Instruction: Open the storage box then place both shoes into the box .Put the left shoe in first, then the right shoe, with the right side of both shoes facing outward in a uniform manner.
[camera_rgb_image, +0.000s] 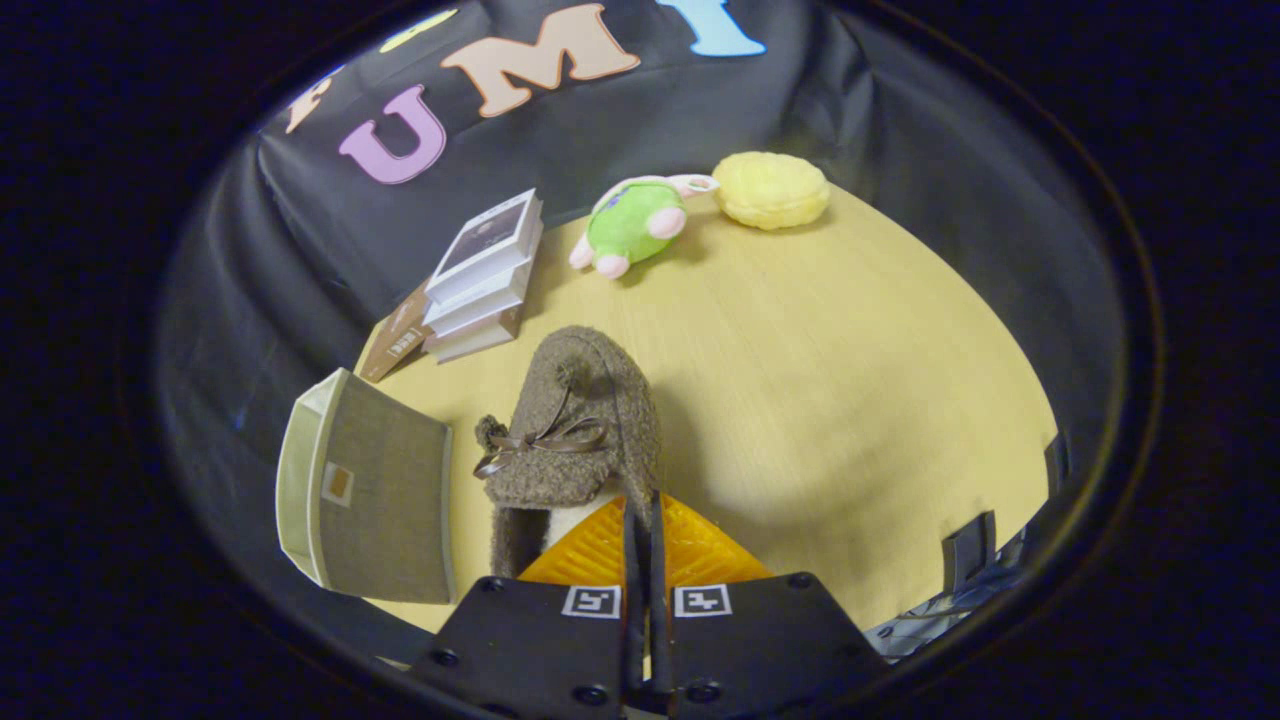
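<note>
Brown fuzzy fleece shoe with a ribbon bow (575, 430) is pinched at its collar between the nearly closed fingers of the hand-held gripper (645, 520), toe at 12 o'clock over the wooden tabletop (850, 380). Grey-green fabric storage box (375, 490) stands at 9 o'clock of the shoe, just beside it.

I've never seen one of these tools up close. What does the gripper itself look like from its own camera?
The hand-held gripper has two broad, flat black plates side by side, studded with small round screws. Each plate carries a little square black-and-white marker near its inner edge. From the plates, two wedge-shaped fingers with a ribbed, grid-like surface run forward, close together along a narrow dark gap.
</note>
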